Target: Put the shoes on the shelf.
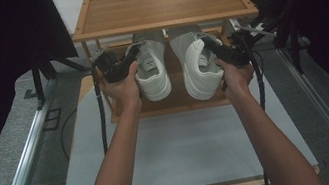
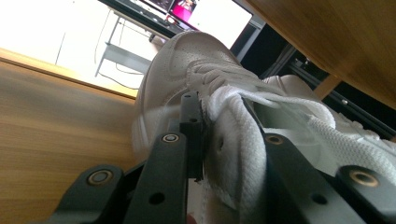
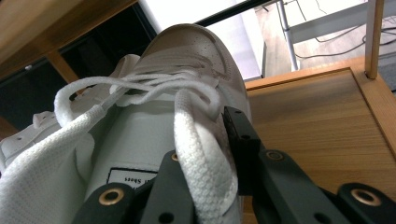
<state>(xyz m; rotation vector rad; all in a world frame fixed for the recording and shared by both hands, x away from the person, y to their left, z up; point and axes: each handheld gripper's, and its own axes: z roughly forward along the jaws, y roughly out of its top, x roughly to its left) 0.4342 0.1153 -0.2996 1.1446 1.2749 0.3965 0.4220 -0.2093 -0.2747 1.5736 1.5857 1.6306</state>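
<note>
The left gripper point(image 1: 128, 64) is clamping the left shoe point(image 1: 152, 71) by its collar; the right gripper point(image 1: 214, 49) is clamping the right shoe point(image 1: 194, 67) likewise, keeping both soles level over the lower shelf point(image 1: 174, 102).

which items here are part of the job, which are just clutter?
In play: left shoe in left gripper; right shoe in right gripper; wooden rack, lower shelf.
Not in play: table, floor cables, monitor.

Wooden rack point(image 1: 177, 101) (lower shelf) apparently bears both white sneakers point(image 1: 152, 69).
</note>
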